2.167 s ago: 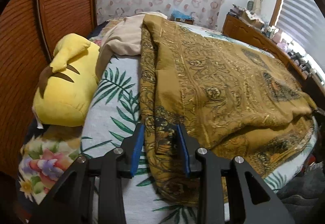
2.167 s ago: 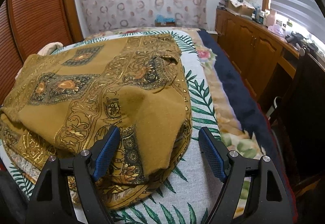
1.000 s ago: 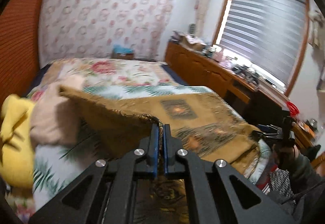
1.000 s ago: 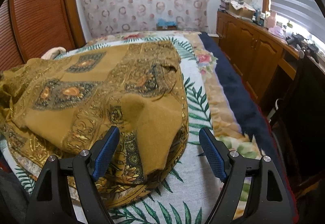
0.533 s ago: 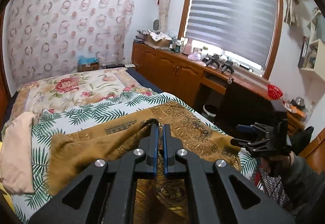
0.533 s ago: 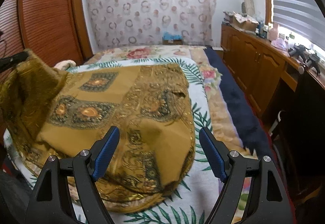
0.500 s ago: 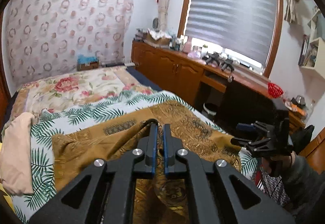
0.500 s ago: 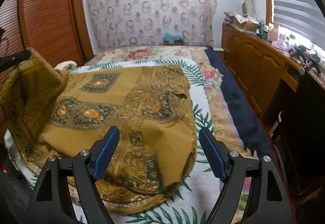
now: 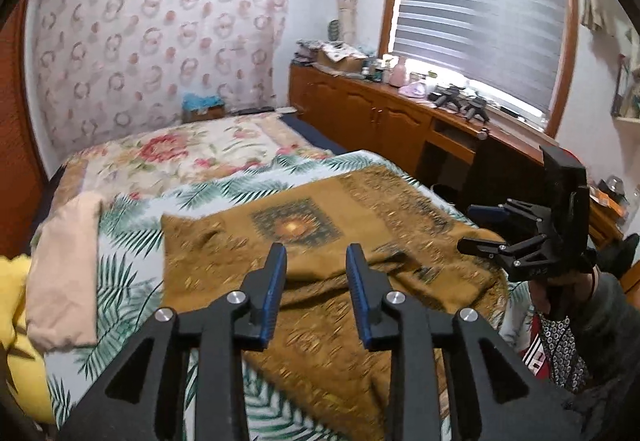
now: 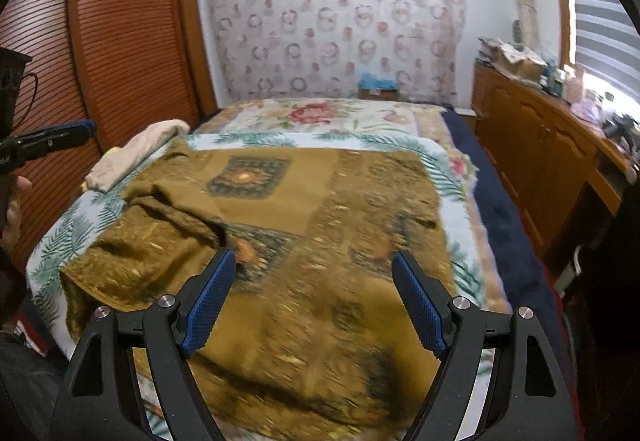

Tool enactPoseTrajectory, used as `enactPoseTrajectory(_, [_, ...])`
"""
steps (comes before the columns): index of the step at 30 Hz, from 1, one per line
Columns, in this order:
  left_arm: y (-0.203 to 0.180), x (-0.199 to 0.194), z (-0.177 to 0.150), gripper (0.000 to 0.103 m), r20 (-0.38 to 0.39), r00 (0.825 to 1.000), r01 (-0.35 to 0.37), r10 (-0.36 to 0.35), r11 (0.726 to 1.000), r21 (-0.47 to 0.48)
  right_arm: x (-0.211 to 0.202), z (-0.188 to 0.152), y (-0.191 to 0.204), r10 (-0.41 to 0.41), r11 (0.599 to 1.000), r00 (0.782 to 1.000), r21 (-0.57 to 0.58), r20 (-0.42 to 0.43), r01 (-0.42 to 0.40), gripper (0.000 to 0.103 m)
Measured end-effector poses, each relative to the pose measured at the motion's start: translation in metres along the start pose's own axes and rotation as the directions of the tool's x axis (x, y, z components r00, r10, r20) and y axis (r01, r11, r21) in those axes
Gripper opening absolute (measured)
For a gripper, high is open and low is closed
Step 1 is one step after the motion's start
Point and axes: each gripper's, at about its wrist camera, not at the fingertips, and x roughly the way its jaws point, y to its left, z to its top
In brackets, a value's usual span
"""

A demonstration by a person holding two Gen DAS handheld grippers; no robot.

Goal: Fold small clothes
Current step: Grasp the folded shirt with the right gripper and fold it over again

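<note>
A mustard-gold patterned cloth (image 9: 320,241) lies spread on the bed, folded over itself, with a rumpled fold along its near left side (image 10: 168,217). My left gripper (image 9: 316,281) is open and empty, raised just above the cloth's near edge. My right gripper (image 10: 312,301) is wide open and empty above the cloth's near right part. The right gripper also shows in the left wrist view (image 9: 532,237), and the left gripper's finger shows at the left of the right wrist view (image 10: 52,139).
The bed has a palm-leaf sheet (image 9: 120,241) and a floral blanket (image 9: 172,157). A beige garment (image 9: 64,273) and a yellow plush toy (image 9: 16,321) lie at its left side. A wooden cabinet (image 9: 384,121) runs along the right; a slatted wardrobe (image 10: 120,33) stands left.
My left gripper has opened and let go of the cloth edge it carried across. The cloth has dropped flat onto the bed. The right gripper has stayed open.
</note>
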Motion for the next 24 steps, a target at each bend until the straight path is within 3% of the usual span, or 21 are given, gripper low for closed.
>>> enactPoseTrajectory(5, [0.020,0.002,-0.023,0.029,-0.033,0.997,-0.067,0.065,0.997,-0.035,0.033,0.014,0.027,0.081,0.994,0.995,-0.065,-0.055,-0.084,0.082])
enactPoseTrajectory(10, [0.037,0.001,-0.041,0.029,-0.057,0.995,-0.090,0.086,0.994,-0.068,0.074,0.020,0.052,0.141,0.980,0.977,-0.116,-0.162,-0.160,0.082])
enactPoseTrajectory(12, [0.041,0.001,-0.046,0.029,-0.061,0.994,-0.090,0.085,0.993,-0.080,0.087,0.020,0.059,0.139,0.977,0.970,-0.131,-0.197,-0.167,0.076])
enactPoseTrajectory(15, [0.046,0.002,-0.051,0.029,-0.065,0.995,-0.088,0.081,0.990,-0.107,0.103,0.019,0.066,0.136,0.974,0.960,-0.146,-0.244,-0.175,0.057])
enactPoseTrajectory(17, [0.050,0.003,-0.054,0.029,-0.066,0.995,-0.088,0.081,0.989,-0.122,0.108,0.017,0.069,0.143,0.971,0.955,-0.151,-0.261,-0.187,0.038])
enactPoseTrajectory(18, [0.051,0.003,-0.056,0.029,-0.066,0.995,-0.089,0.081,0.988,-0.128,0.108,0.017,0.070,0.141,0.970,0.955,-0.155,-0.260,-0.185,0.036])
enactPoseTrajectory(22, [0.053,0.003,-0.056,0.029,-0.059,0.995,-0.089,0.082,0.986,-0.144,0.098,0.019,0.070,0.152,0.972,0.966,-0.145,-0.208,-0.184,0.008])
enactPoseTrajectory(24, [0.054,0.003,-0.056,0.029,-0.054,0.995,-0.087,0.079,0.985,-0.150,0.088,0.022,0.069,0.165,0.973,0.973,-0.132,-0.163,-0.188,0.005])
